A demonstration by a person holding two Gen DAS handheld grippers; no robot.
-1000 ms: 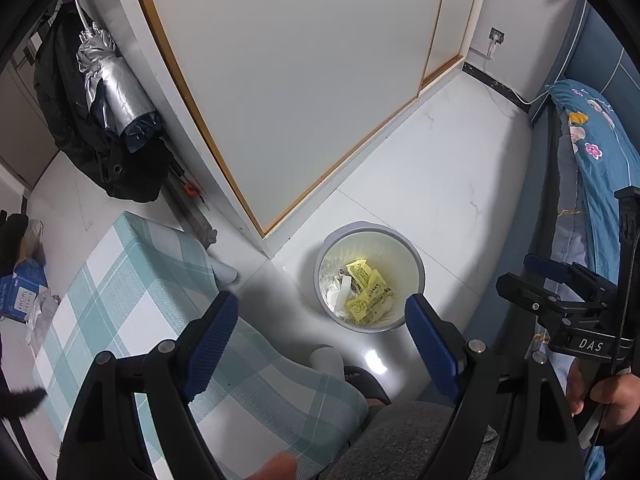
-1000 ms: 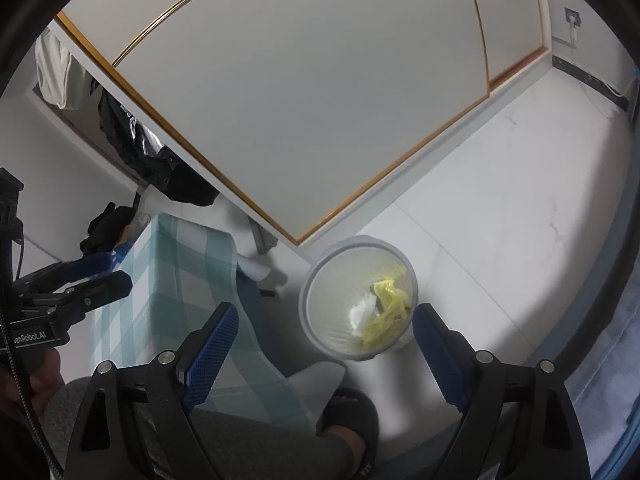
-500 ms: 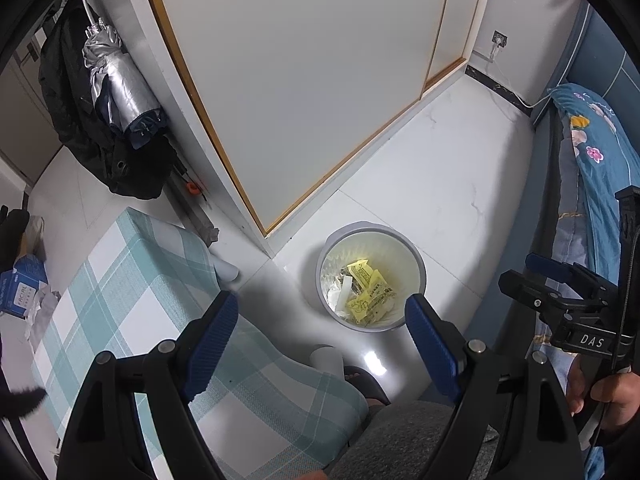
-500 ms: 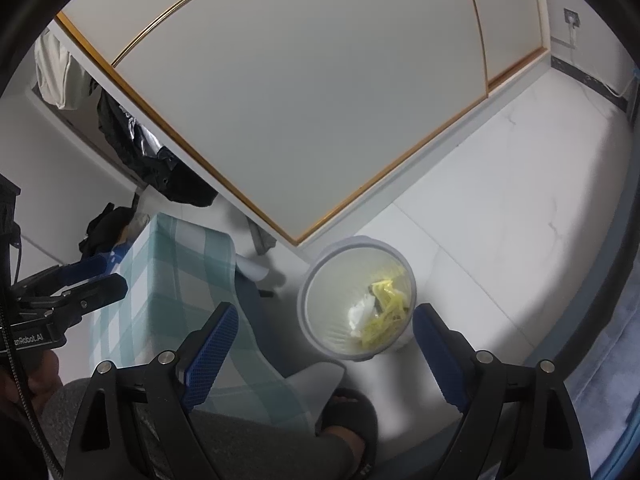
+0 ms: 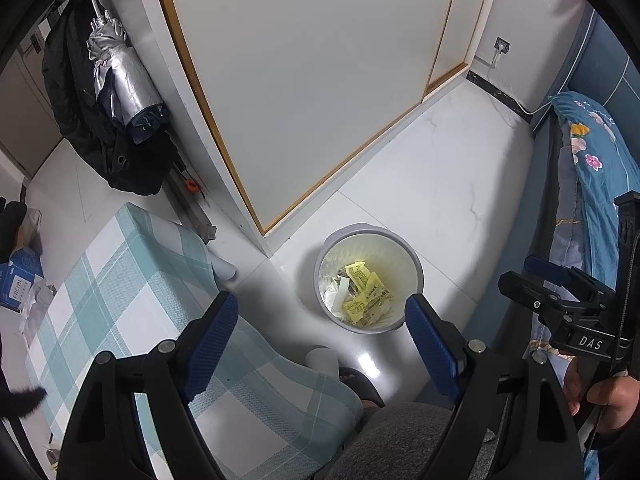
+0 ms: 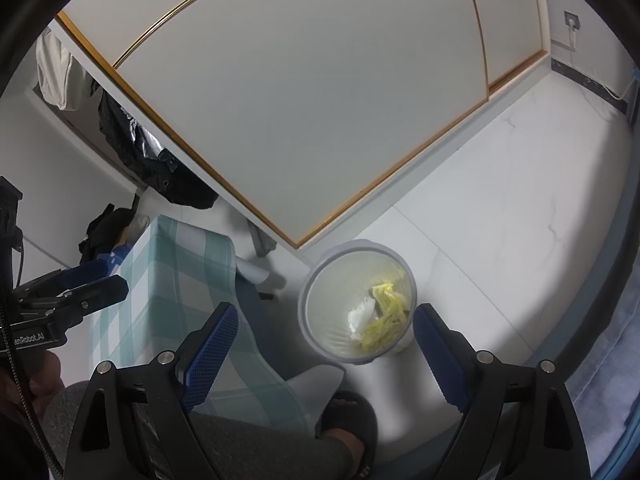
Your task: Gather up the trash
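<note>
— Beside the wardrobe (image 5: 320, 80), on the white floor (image 5: 460, 184), stands the bin (image 5: 326, 248): round, grey rim, pale inside, just off the wardrobe's corner. The trash sits at its bottom.

— What is in it?

— Yellow wrappers (image 5: 366, 294) and some white crumpled paper (image 6: 362, 314), heaped on the side of the bin away from the wardrobe. How many pieces, I cannot tell.

— And the 2 tools?

— Both empty. The left gripper (image 5: 318, 320) has its blue pads spread wide with nothing between them; the right gripper (image 6: 324, 336) is the same. Each hangs above the bin, well clear of the rim, pointing down at it.

— How would that stuff handle?

— My guess: very light and soft. The wrappers look like thin plastic film, likely slick, and would crumple flat under the pads rather than resist. The paper should be easier, since it bunches and catches.

— So where to take hold?

— For a wrapper, I would pinch a raised fold or edge, not a flat face. For the whole lot, the bin's rim on the side away from the wardrobe seems the better hold: it looks stiff and thin enough for 1 gripper, and the load is probably too light to tip it.

— Anything close by?

— A checked cloth (image 5: 120, 300) covers something on the other side of the wardrobe's corner from the bin, and a slippered foot (image 6: 348, 420) rests near the bin, on the side away from the wardrobe.
</note>
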